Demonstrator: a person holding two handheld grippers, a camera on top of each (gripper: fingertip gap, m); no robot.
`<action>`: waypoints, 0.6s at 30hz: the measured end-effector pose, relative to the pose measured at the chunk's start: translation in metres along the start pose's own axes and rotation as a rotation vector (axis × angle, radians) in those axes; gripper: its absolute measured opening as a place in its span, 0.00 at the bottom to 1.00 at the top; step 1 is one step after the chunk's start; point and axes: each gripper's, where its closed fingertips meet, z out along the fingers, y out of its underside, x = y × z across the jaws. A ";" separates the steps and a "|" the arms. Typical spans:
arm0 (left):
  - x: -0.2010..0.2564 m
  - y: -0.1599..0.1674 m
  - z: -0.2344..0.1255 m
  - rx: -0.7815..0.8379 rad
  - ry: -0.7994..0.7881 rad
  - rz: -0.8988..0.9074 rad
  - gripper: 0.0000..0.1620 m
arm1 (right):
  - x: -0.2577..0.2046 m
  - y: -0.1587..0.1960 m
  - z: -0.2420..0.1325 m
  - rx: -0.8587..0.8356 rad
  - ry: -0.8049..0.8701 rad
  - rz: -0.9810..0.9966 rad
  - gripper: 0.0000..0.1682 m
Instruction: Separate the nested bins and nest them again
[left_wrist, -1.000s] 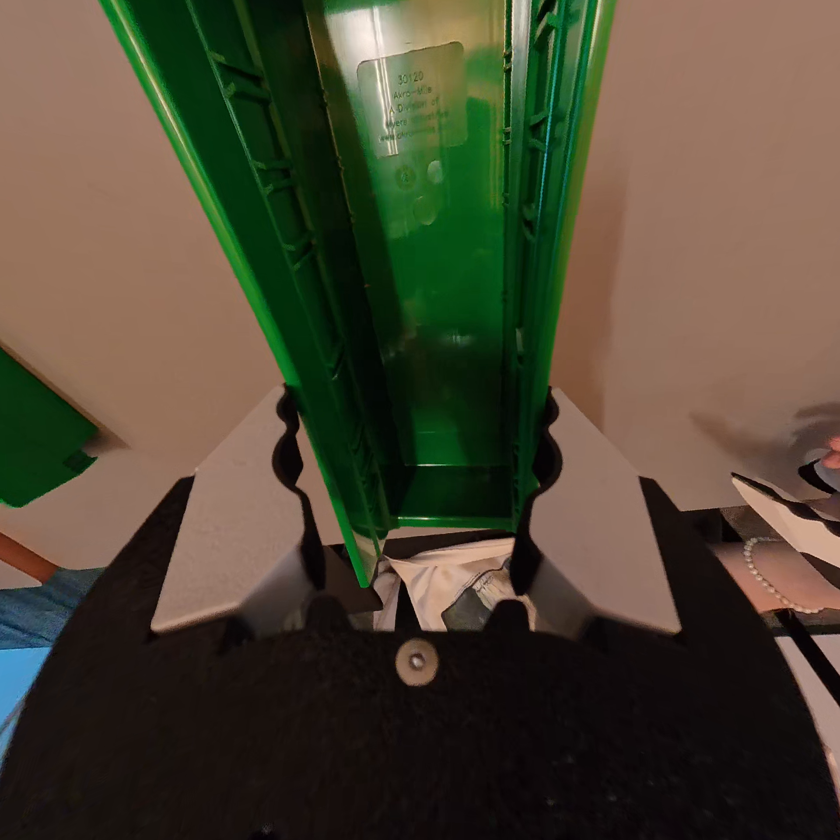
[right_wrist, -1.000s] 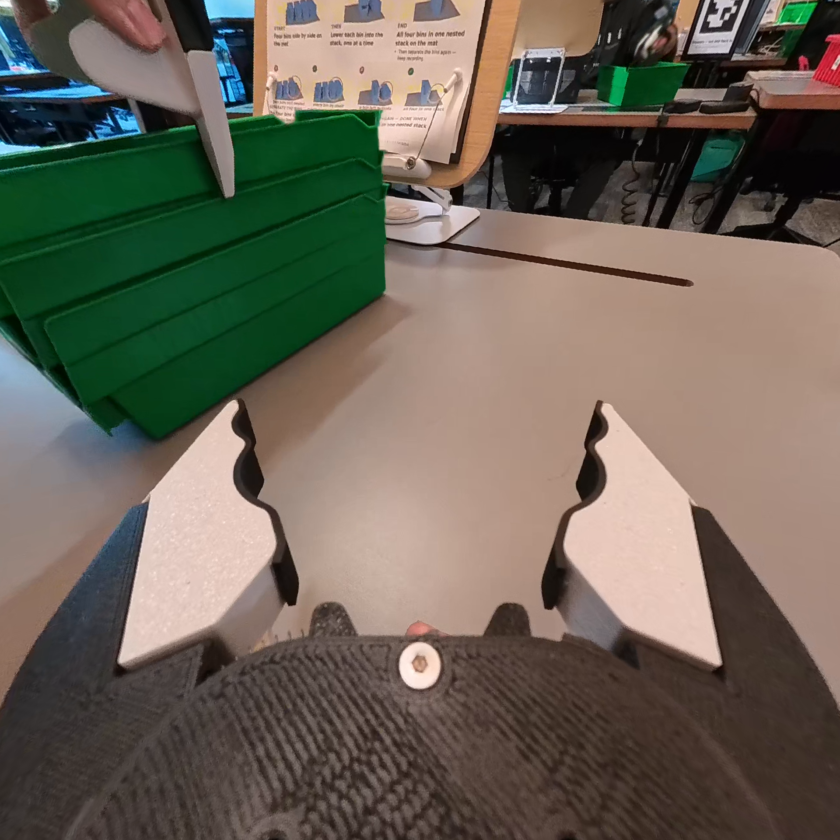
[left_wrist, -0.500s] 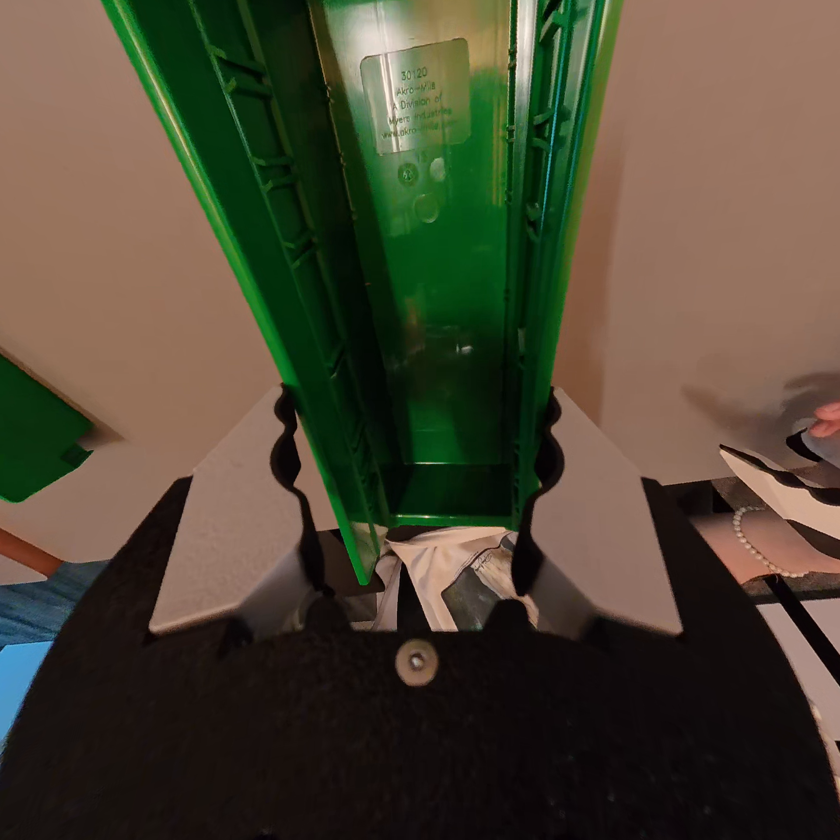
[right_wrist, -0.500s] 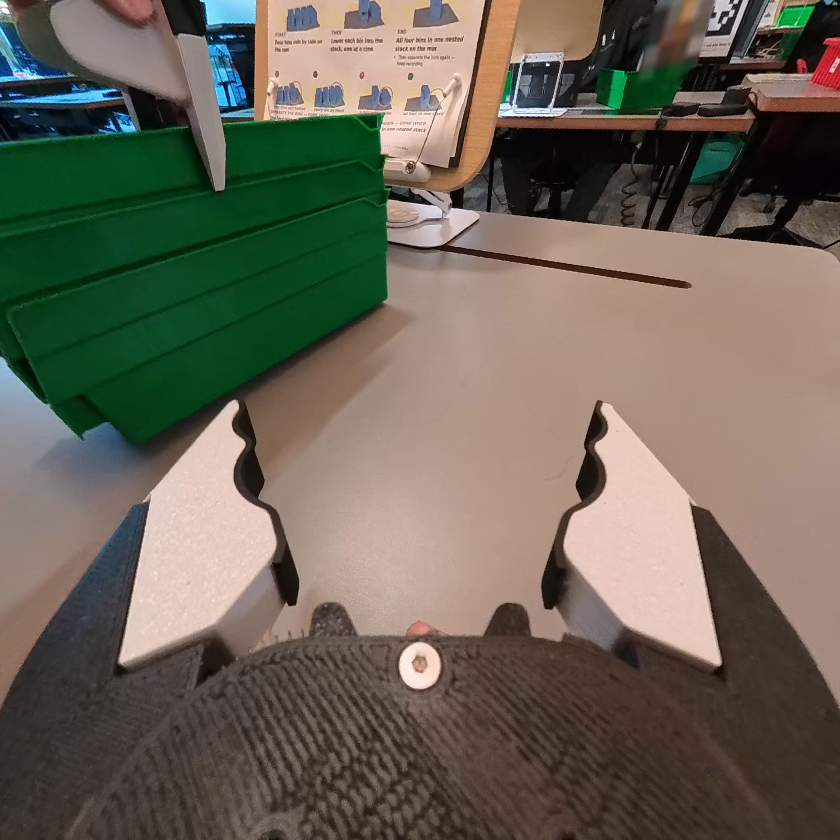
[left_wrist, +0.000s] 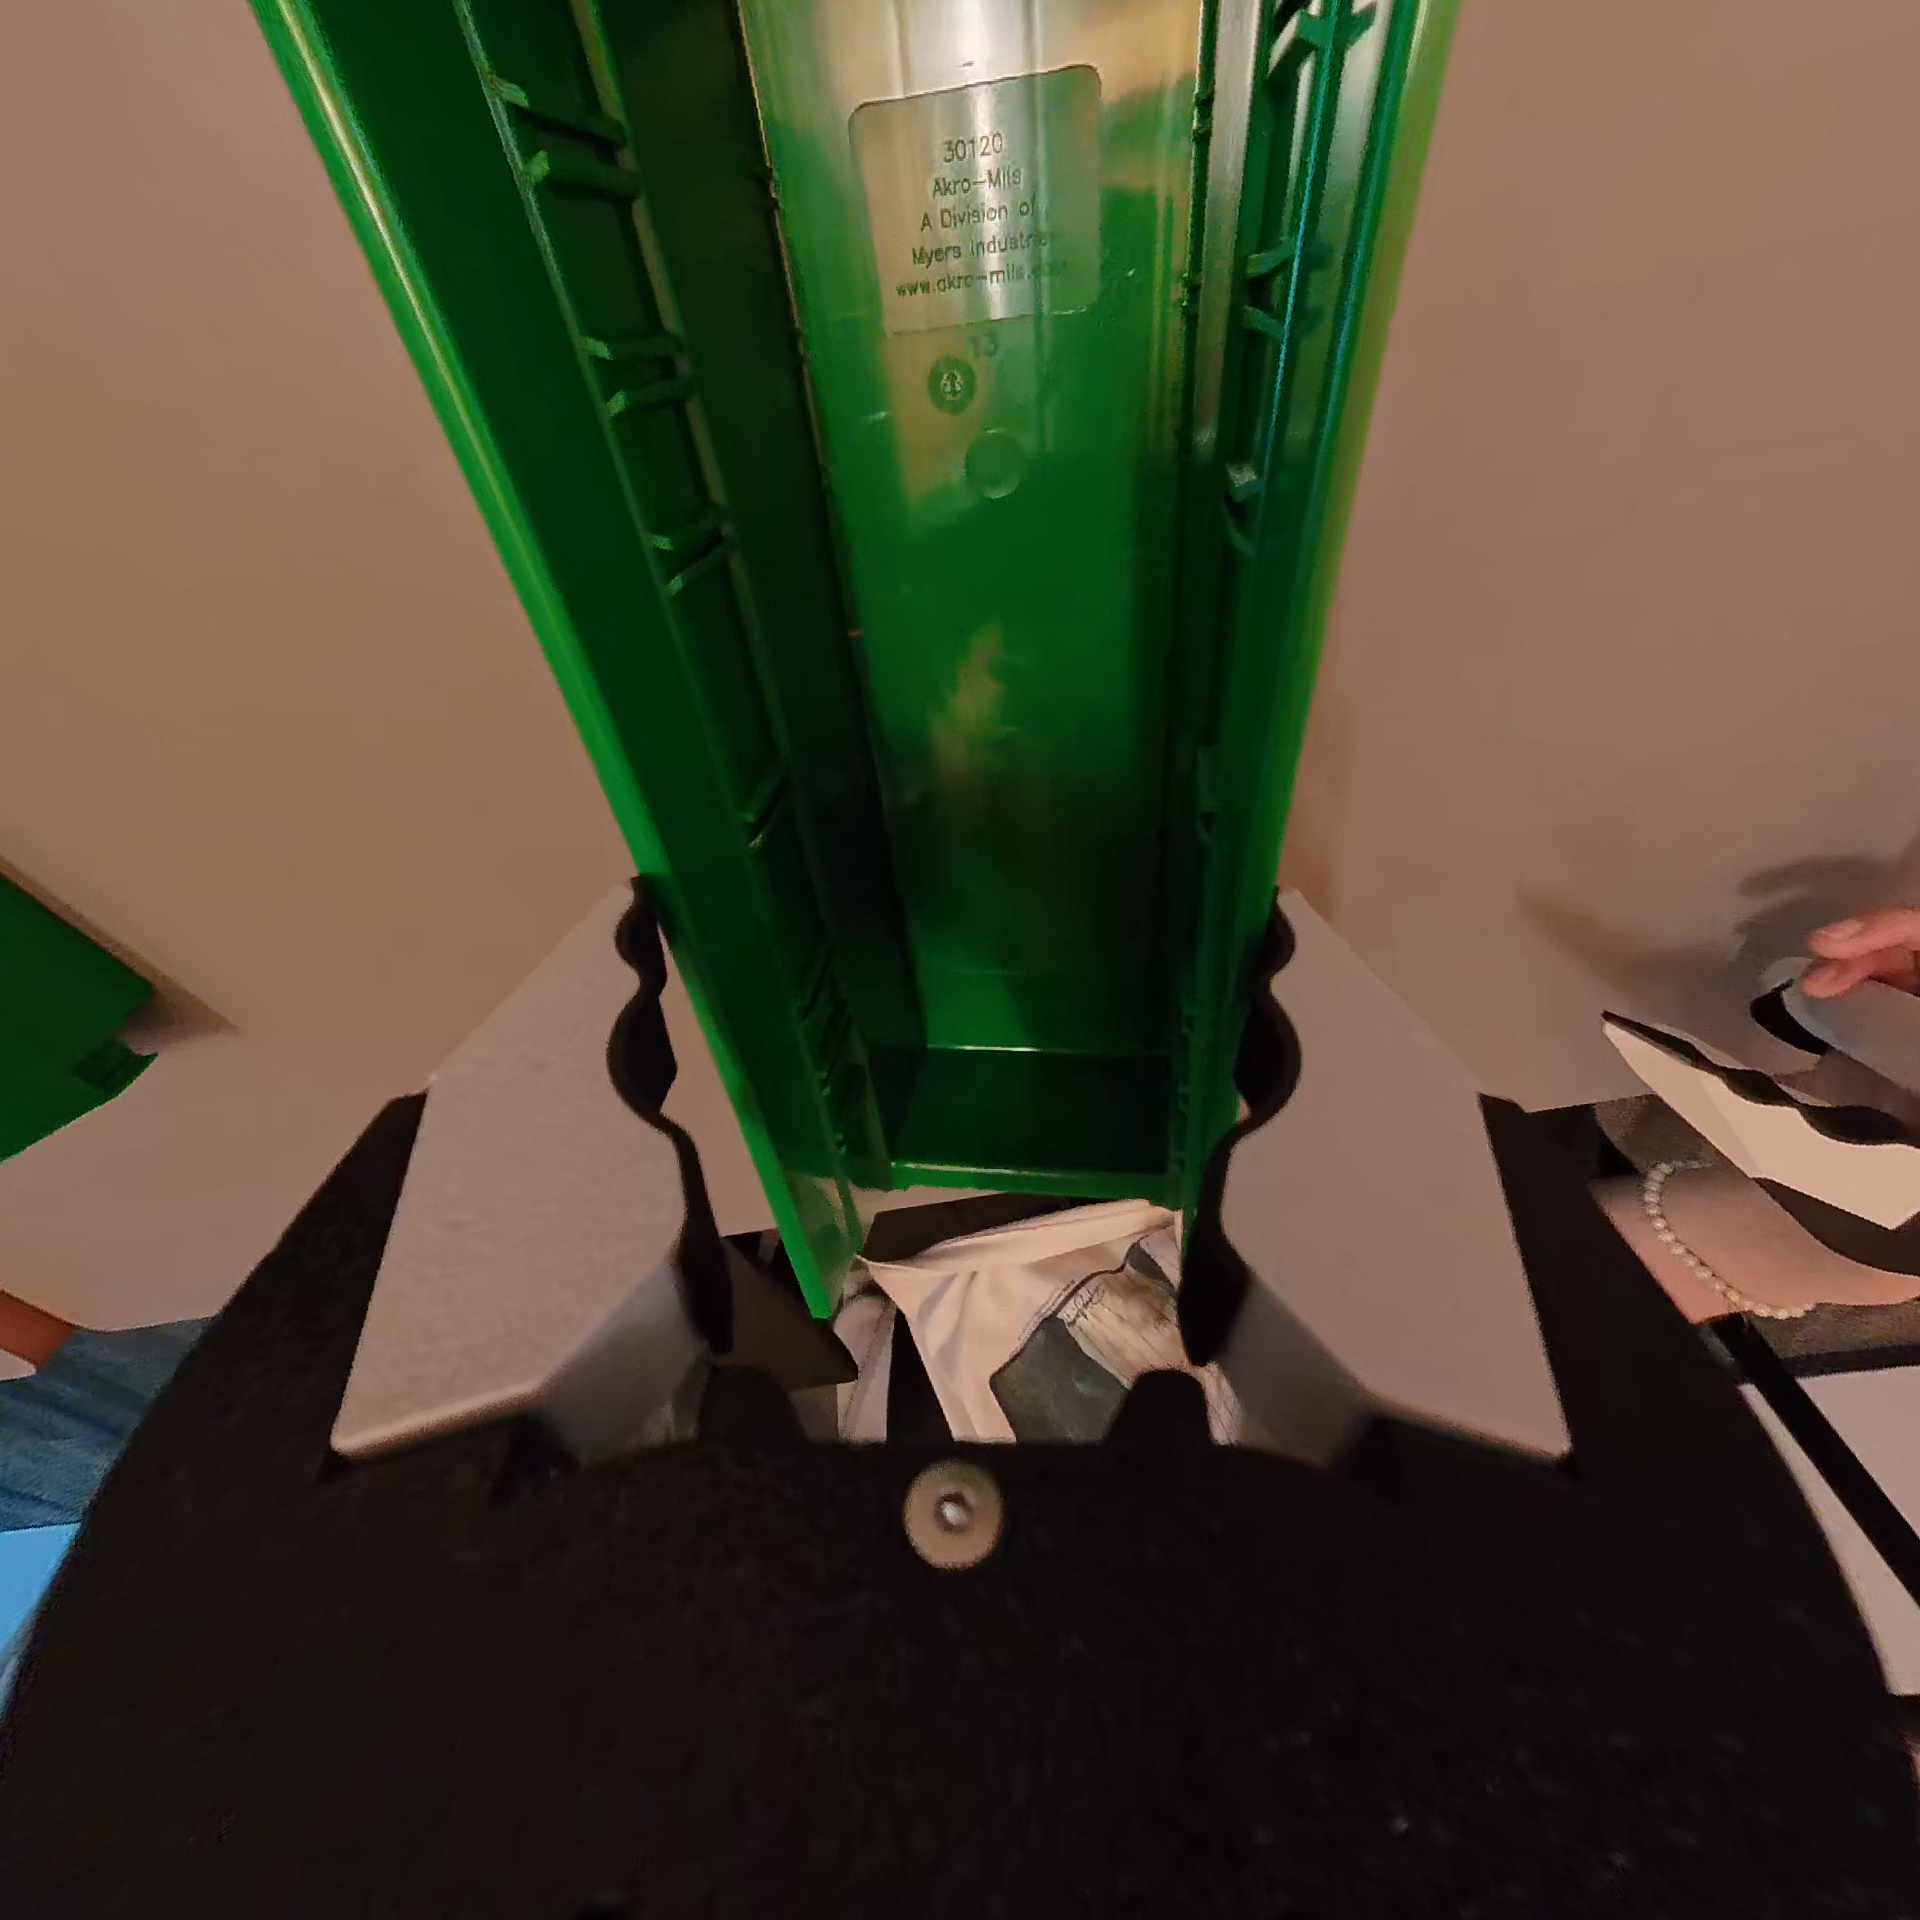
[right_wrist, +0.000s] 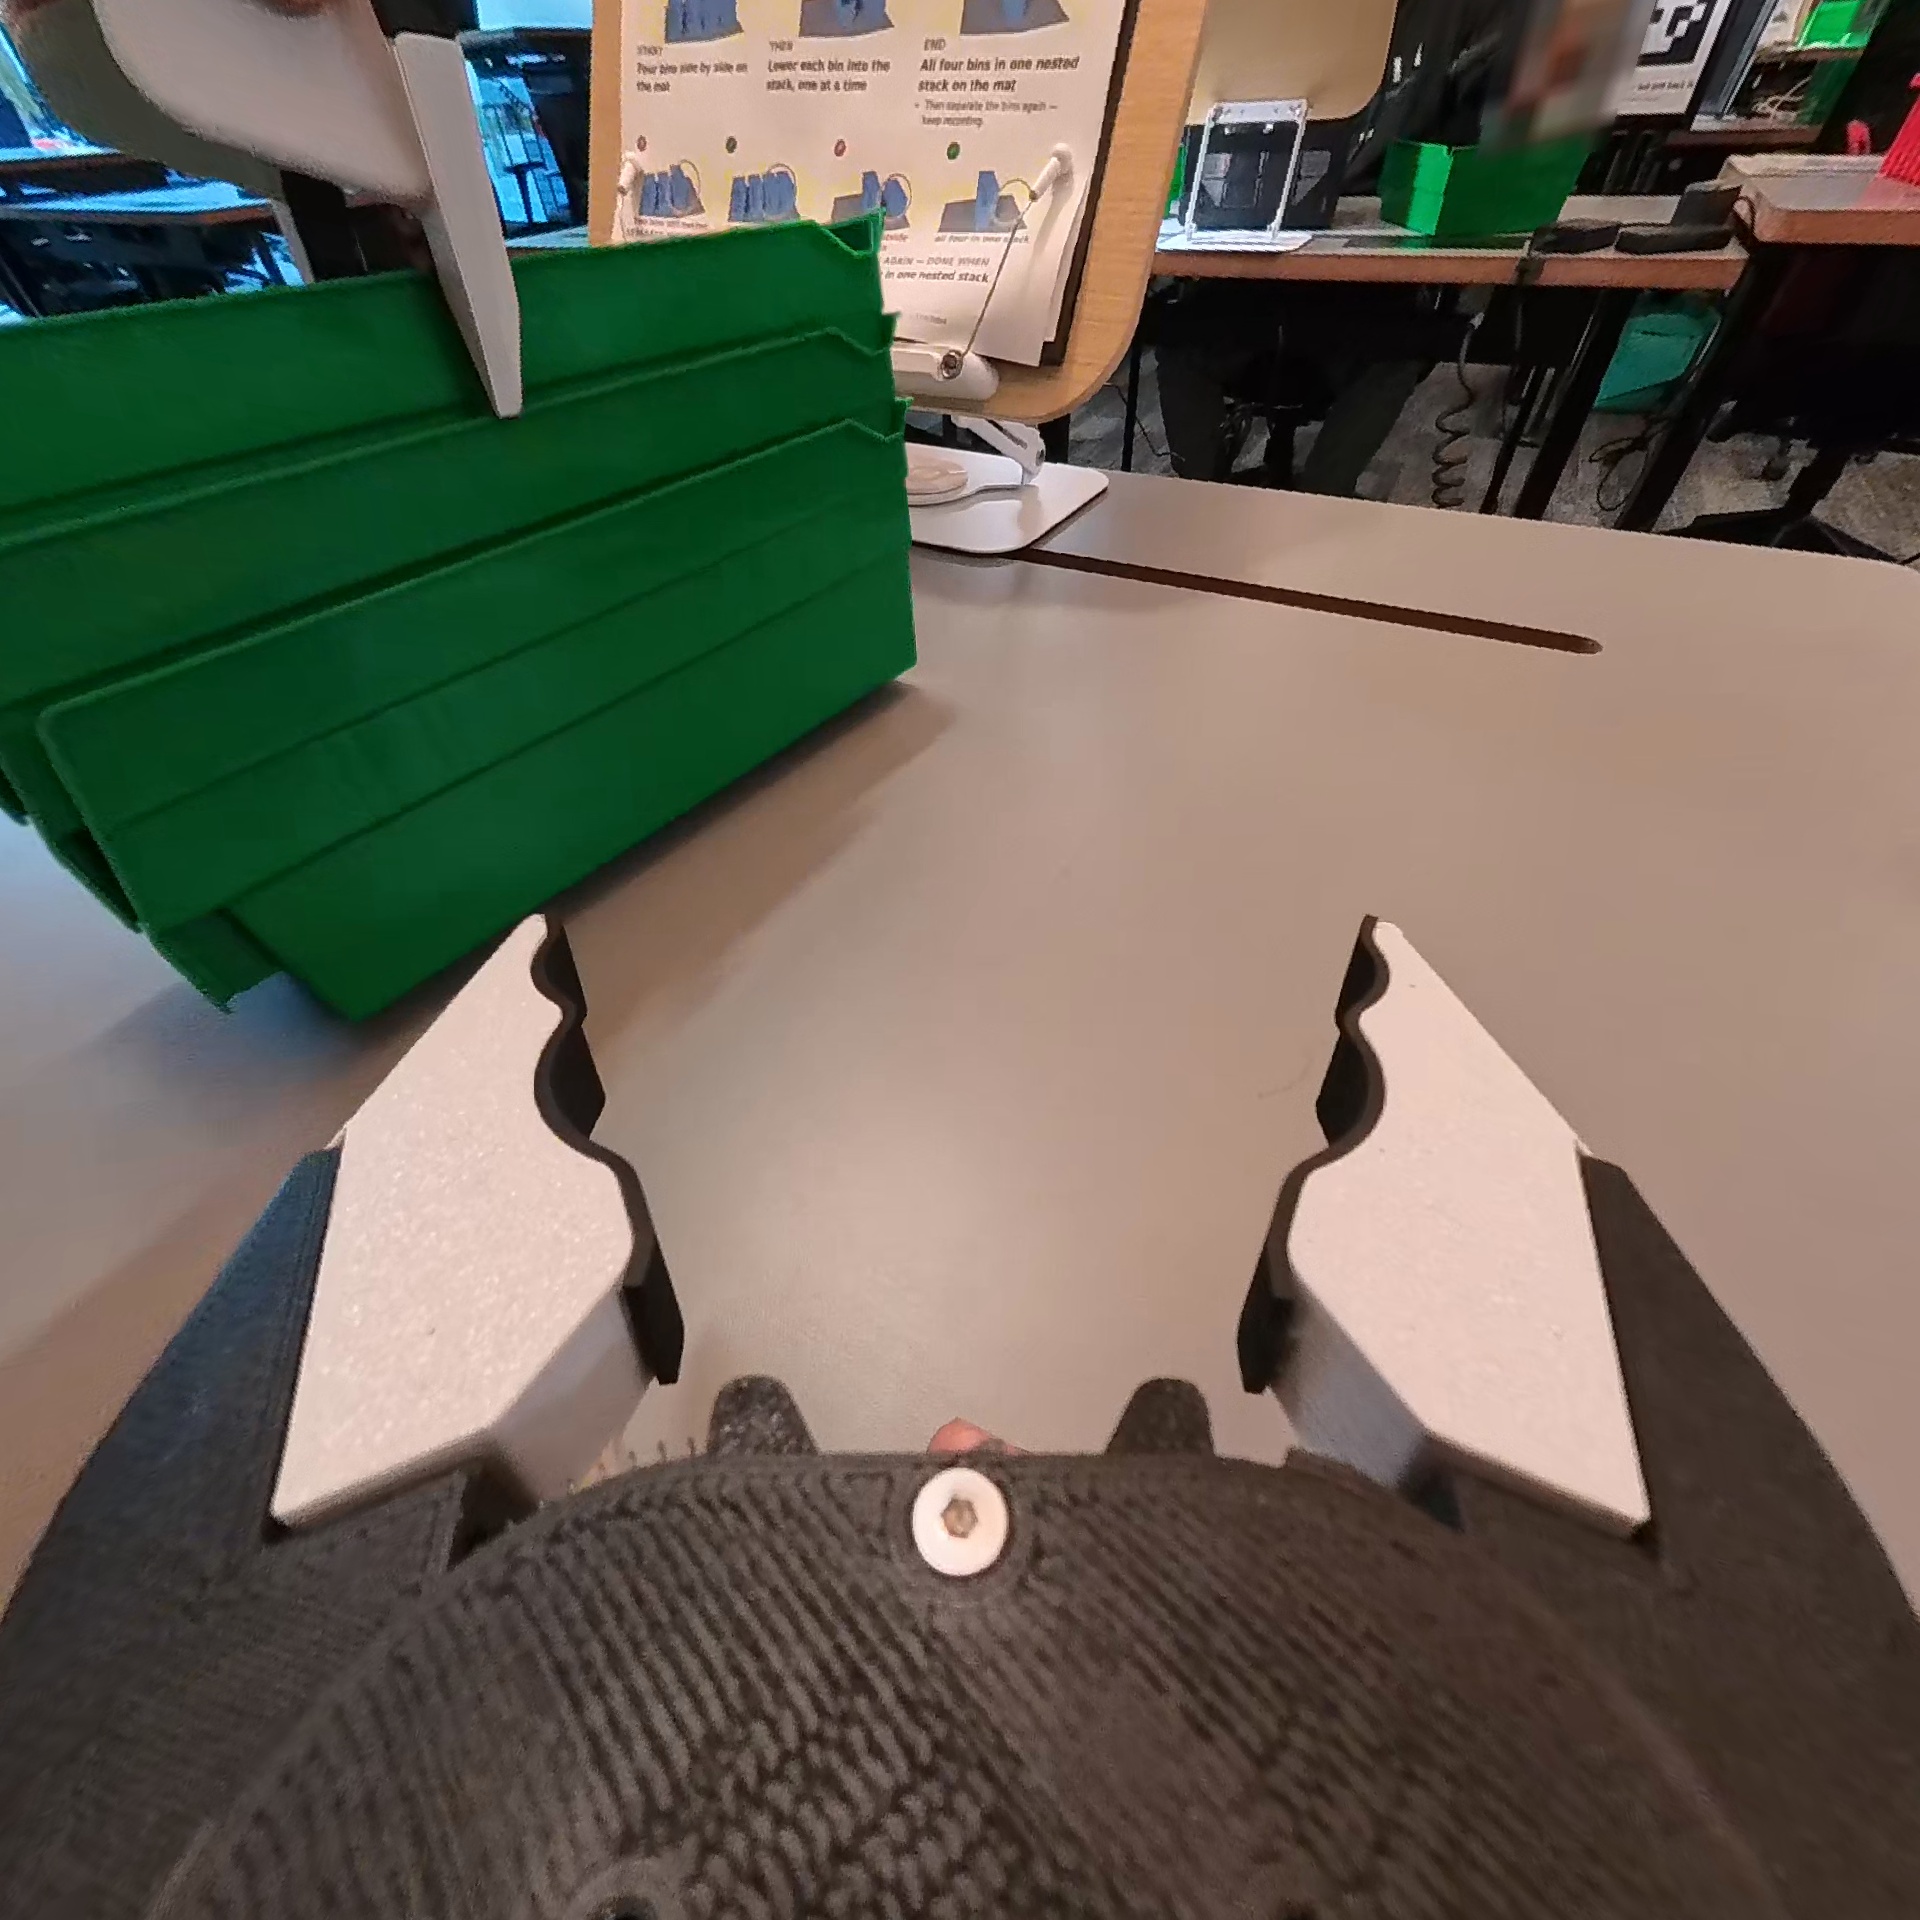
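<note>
The left hand-held gripper (left_wrist: 951, 1101) is clamped on the top green plastic bin (left_wrist: 997, 644) of the nested stack (right_wrist: 457, 644); the right hand-held gripper (right_wrist: 961, 1122) hovers apart above the grey desk (right_wrist: 1195, 831).

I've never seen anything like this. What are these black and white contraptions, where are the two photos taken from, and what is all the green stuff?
No robot here: a person holds two hand tools, each with a camera looking along its two fingers. One picture looks down from the left claw, which grips the top bin across its width. The other looks out from the right claw, open and empty above the grey table. There you see the whole stack of green bins, nested together, with the left claw reaching in from above, and an instruction sheet behind.
</note>
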 end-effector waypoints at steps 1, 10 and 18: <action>0.001 0.000 0.000 0.002 -0.006 0.008 0.68 | 0.000 0.000 0.000 0.000 -0.001 0.000 0.84; 0.003 0.003 0.000 -0.022 -0.064 0.034 0.66 | -0.002 0.001 0.001 -0.008 -0.007 -0.010 0.84; -0.005 0.001 -0.003 -0.053 -0.100 -0.105 0.61 | -0.001 0.000 -0.001 -0.002 -0.011 -0.002 0.84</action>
